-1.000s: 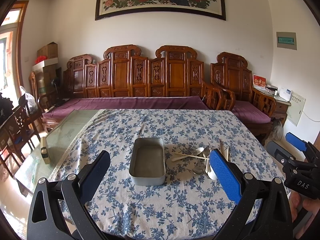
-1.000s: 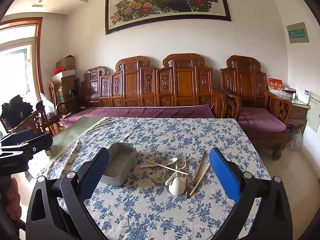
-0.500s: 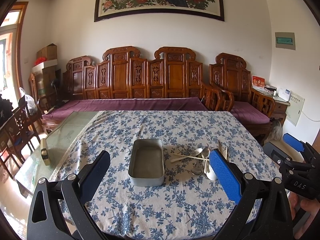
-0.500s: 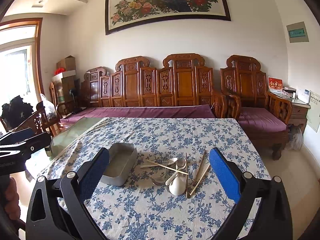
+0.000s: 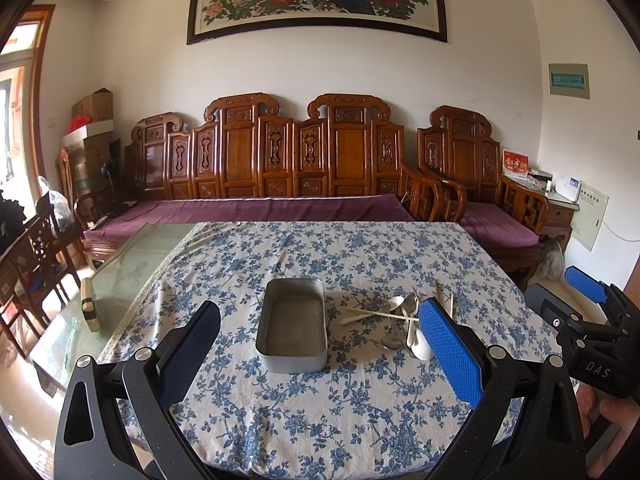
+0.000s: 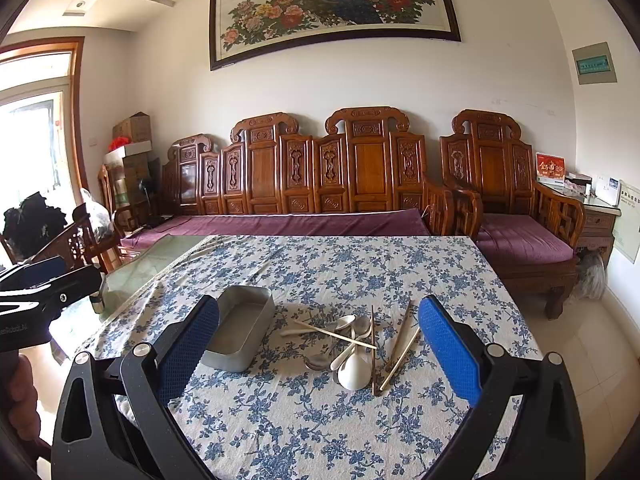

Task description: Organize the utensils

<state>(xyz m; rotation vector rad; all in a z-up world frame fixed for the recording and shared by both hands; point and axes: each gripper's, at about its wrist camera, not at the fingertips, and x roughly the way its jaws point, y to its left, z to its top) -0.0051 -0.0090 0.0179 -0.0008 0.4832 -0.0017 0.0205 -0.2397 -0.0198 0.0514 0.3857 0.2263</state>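
Note:
An empty metal tin [image 5: 293, 323] lies on the blue-flowered tablecloth [image 5: 320, 420]; it also shows in the right wrist view [image 6: 240, 332]. To its right lies a pile of utensils [image 6: 354, 344]: white spoons [image 6: 352, 374], metal spoons and several chopsticks [image 6: 400, 354]. The pile also shows in the left wrist view [image 5: 400, 320]. My left gripper [image 5: 320, 356] is open and empty, held above the table's near edge in front of the tin. My right gripper [image 6: 318, 354] is open and empty, held in front of the pile.
The cloth covers a glass-topped table [image 5: 120, 288]; a small block [image 5: 89, 307] stands on the bare glass at the left. A carved wooden bench with purple cushions [image 5: 280, 208] stands behind the table. Chairs [image 5: 36, 264] stand at the left.
Both grippers have stayed open. The left wrist view has drawn back and tilted up slightly; the right one has barely moved.

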